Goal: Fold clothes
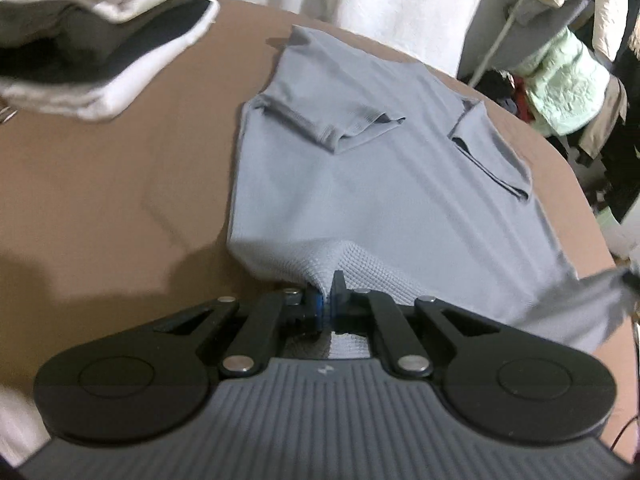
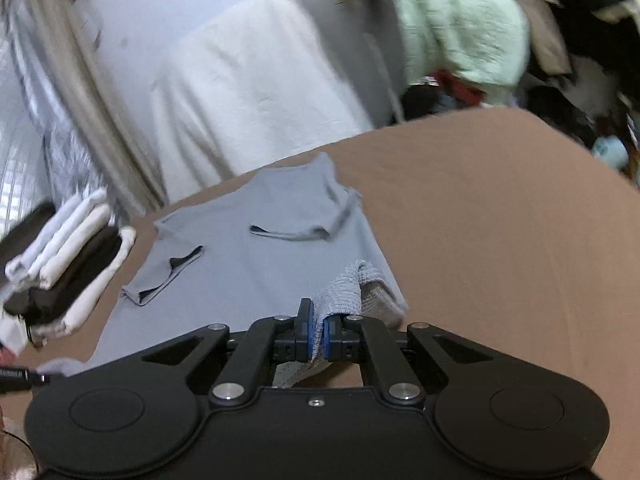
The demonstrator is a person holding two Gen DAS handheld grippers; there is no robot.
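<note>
Shirt of grey waffle-knit fabric with short sleeves, spread on a brown cloth-covered table, both sleeves folded inward across its body. Left gripper, at the shirt's near hem, has its jaws closed narrowly on a pinch of the fabric, which rises into a small peak at the blue pads. Right gripper likewise clamps the near right corner of the hem, the cloth bunched and lifted between its pads. Stack of folded white and dark garments lies on the table's far left, apart from the shirt.
</note>
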